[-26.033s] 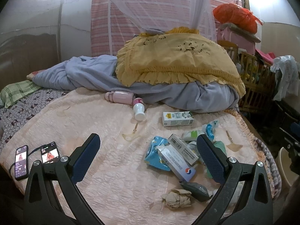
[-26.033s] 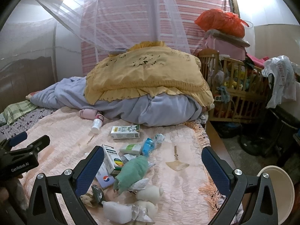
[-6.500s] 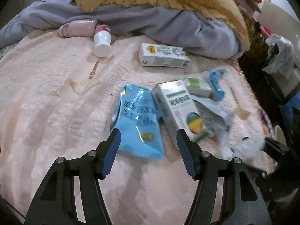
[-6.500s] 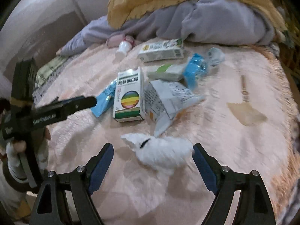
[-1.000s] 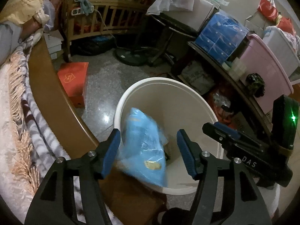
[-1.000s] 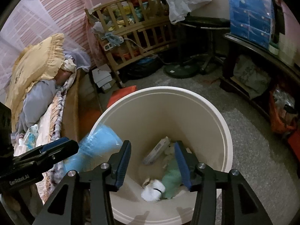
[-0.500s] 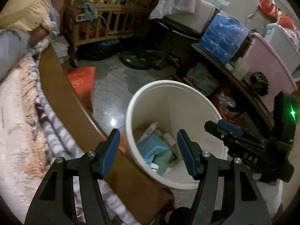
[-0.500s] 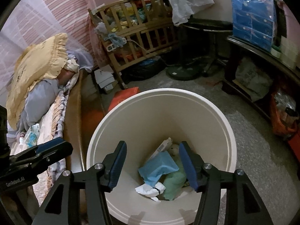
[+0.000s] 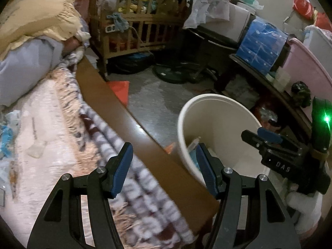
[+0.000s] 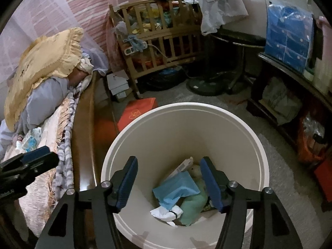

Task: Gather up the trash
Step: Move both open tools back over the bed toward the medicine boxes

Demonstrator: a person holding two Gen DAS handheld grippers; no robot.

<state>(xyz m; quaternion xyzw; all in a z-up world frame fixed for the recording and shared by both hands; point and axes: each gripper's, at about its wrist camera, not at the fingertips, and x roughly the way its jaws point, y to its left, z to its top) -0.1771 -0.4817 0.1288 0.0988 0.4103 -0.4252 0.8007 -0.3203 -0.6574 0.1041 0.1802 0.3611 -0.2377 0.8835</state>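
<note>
Blue packet (image 10: 176, 188) now in bin (image 10: 145, 137); both tools empty.

We see that each claw, left (image 9: 164, 168) and right (image 10: 169, 181), has black angular arms, silver screws and ribbed blue pads (image 9: 122, 167). The right claw's body carries white "DAS" lettering, a green light and a white glove beneath.

Cream bin (image 10: 257, 145) — blue wrapper (image 10: 176, 188), green bag (image 10: 195, 207)

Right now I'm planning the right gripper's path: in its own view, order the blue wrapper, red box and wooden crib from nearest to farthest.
1. Blue wrapper, in the bin below the right gripper.
2. Red box, on the floor beyond the bin.
3. Wooden crib, at the back.
</note>
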